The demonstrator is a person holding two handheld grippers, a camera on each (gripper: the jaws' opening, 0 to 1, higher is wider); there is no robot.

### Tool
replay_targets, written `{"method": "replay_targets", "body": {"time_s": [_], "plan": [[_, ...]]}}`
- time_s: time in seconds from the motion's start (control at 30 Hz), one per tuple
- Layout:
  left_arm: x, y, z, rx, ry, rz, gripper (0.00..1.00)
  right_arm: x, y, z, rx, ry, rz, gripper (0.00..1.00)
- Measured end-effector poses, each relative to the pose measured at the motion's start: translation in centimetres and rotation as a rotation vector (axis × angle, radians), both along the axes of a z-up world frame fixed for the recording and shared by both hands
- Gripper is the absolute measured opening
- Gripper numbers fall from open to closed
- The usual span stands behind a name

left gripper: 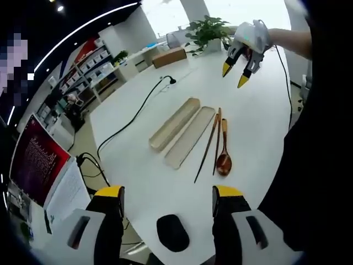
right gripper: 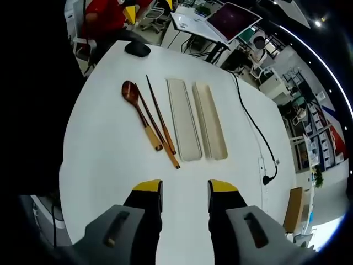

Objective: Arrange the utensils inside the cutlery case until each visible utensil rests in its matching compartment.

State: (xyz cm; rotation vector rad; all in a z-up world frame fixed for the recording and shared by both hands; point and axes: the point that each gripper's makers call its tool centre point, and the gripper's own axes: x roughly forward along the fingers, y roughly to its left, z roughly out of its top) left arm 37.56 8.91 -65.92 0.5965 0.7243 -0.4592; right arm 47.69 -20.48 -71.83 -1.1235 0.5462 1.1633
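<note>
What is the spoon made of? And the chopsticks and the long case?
The spoon looks like wood: a shiny dark reddish-brown bowl, as if varnished, and a paler handle end. The chopsticks look like the same dark wood, with lighter tips. The case and its lid are plain matte beige, probably plastic or a plant-fibre blend; I can't tell which.

black mouse [left gripper: 172, 232] partly behind jaws

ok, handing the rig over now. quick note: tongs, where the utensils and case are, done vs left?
Left tongs: open, empty. Right tongs: open, empty, raised above the table.
Spoon and two chopsticks lie on the table beside the lid; the case tray sits just past the lid, nothing in it.
Done: case opened.
Left: move spoon and chopsticks into the tray.
</note>
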Motion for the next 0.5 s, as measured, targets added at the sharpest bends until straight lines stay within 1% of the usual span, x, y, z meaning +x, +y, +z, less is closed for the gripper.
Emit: {"method": "replay_targets", "body": {"time_s": [0.03, 0.07, 0.1, 0.13, 0.17, 0.2, 0.27, 0.33, 0.4, 0.5], "plan": [[-0.3, -0.2, -0.7, -0.006, 0.014, 0.004, 0.67, -0.2, -0.2, -0.3, 0.002, 0.013, -0.010, 0.31], [-0.3, -0.2, -1.1, 0.004, 0.020, 0.012, 0.69, -0.4, -0.4, -0.5, -0.003, 0.021, -0.012, 0.31], [-0.3, -0.3, -1.2, 0.013, 0.016, 0.015, 0.72, -0.6, -0.5, -0.6, -0.011, 0.020, -0.007, 0.33], [-0.3, -0.6, -1.0, 0.012, 0.001, 0.003, 0.73, -0.6, -0.4, -0.4, -0.010, 0.012, -0.001, 0.37], [-0.2, -1.0, -0.7, -0.006, -0.017, -0.006, 0.72, -0.6, 0.0, 0.0, 0.010, 0.004, 0.001, 0.39], [-0.1, -1.3, -0.2, -0.041, -0.034, 0.001, 0.71, -0.6, 0.2, 0.2, 0.021, 0.009, -0.001, 0.39], [-0.1, -1.2, -0.2, -0.069, -0.042, 0.012, 0.71, -0.3, 0.8, 0.3, 0.031, 0.010, 0.001, 0.34], [-0.4, -0.6, -0.8, -0.063, -0.036, 0.011, 0.71, 0.2, 1.4, -0.1, 0.014, -0.005, 0.003, 0.35], [-0.7, 0.6, -1.3, -0.025, -0.023, 0.025, 0.71, 0.3, 2.1, -0.3, -0.002, -0.018, 0.015, 0.35], [-0.9, 1.1, -1.1, -0.010, -0.024, 0.029, 0.71, 0.0, 3.5, 0.2, 0.046, -0.003, 0.027, 0.34]]}}
